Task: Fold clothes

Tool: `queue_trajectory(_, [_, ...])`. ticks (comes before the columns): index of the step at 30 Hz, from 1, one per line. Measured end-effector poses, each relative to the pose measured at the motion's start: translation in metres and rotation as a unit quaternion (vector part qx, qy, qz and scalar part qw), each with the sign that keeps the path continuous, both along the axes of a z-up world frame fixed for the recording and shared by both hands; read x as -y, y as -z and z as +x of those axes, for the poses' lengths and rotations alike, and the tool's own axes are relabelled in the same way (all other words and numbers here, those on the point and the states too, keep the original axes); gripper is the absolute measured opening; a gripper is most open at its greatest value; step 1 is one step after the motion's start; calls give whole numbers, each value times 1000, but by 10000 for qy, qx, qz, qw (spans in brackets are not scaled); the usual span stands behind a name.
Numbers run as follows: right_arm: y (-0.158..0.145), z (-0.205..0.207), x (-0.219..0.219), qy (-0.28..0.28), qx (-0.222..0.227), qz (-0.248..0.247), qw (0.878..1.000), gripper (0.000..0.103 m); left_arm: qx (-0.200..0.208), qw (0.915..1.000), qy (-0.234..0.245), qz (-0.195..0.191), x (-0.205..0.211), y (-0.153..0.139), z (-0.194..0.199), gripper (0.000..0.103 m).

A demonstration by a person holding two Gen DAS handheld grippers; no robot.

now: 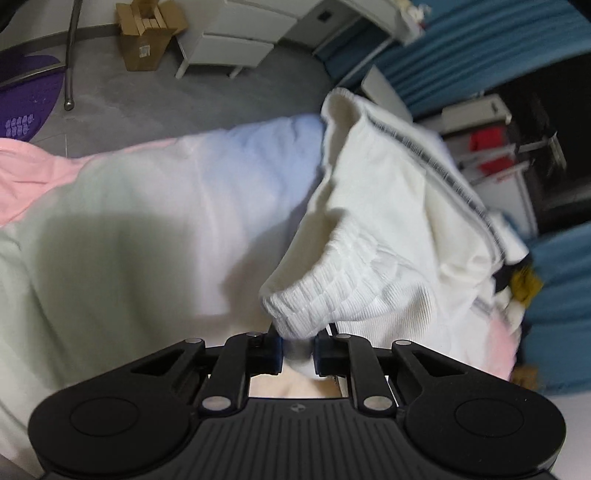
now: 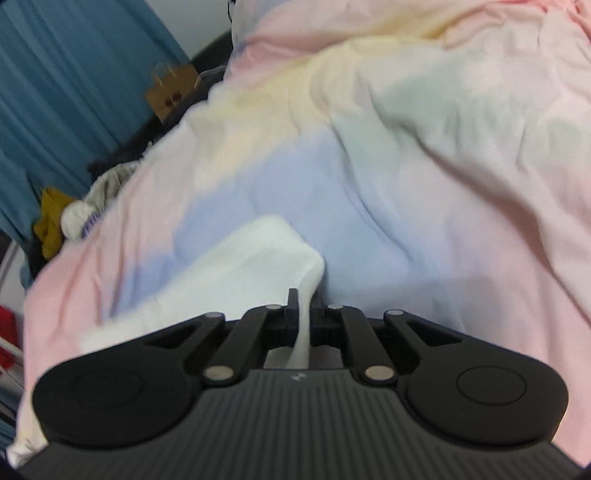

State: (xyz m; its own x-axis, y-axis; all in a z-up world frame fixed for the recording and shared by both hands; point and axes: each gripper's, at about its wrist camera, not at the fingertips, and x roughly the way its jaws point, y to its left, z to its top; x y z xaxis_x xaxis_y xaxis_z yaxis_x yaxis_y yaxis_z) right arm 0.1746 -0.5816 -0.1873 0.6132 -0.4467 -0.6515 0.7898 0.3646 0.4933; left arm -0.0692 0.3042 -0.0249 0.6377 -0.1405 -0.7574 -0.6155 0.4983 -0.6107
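A white garment (image 1: pixel 388 221) with a ribbed elastic band and a dark striped side seam hangs over the pastel bed cover (image 1: pixel 147 206). My left gripper (image 1: pixel 298 341) is shut on the ribbed band, which bunches between the jaws. In the right wrist view the same white garment (image 2: pixel 243 266) lies folded to the left over the cover (image 2: pixel 406 166). My right gripper (image 2: pixel 305 314) is shut on a thin edge of it, which runs down between the jaws.
A cardboard box (image 1: pixel 147 33), a white drawer unit (image 1: pixel 236 40) and a metal pole (image 1: pixel 70 55) stand on the grey floor beyond the bed. Blue curtains (image 2: pixel 66 96) and a pile of other clothes (image 2: pixel 81 210) lie left of the bed.
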Motion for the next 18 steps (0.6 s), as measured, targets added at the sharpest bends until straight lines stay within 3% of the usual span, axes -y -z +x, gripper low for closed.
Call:
queue_trajectory(2, [-4, 3, -1, -118, -35, -106, 9999, 6, -120, 9999, 104, 57, 1, 3, -3, 18])
queue_trajectory(5, [-12, -6, 3, -1, 256, 93, 9996, 10, -119, 9989, 178, 424, 4, -7, -10, 24])
queue_trajectory(9, [-30, -19, 1, 208, 458, -42, 9987, 20, 82, 9942, 323, 1020, 20, -41, -32, 52])
queue_trajectory(11, [-44, -23, -7, 145, 581, -451, 9972, 38, 205, 9878, 479, 1469, 34, -60, -36, 56])
queue_trajectory(13, [-58, -21, -19, -42, 636, -828, 9945, 48, 352, 9804, 614, 1840, 48, -76, -37, 61])
queue_trajectory(18, [-96, -16, -60, -743, 1086, -1484, 9801, 62, 935, 9567, 986, 2575, 105, -108, -15, 77])
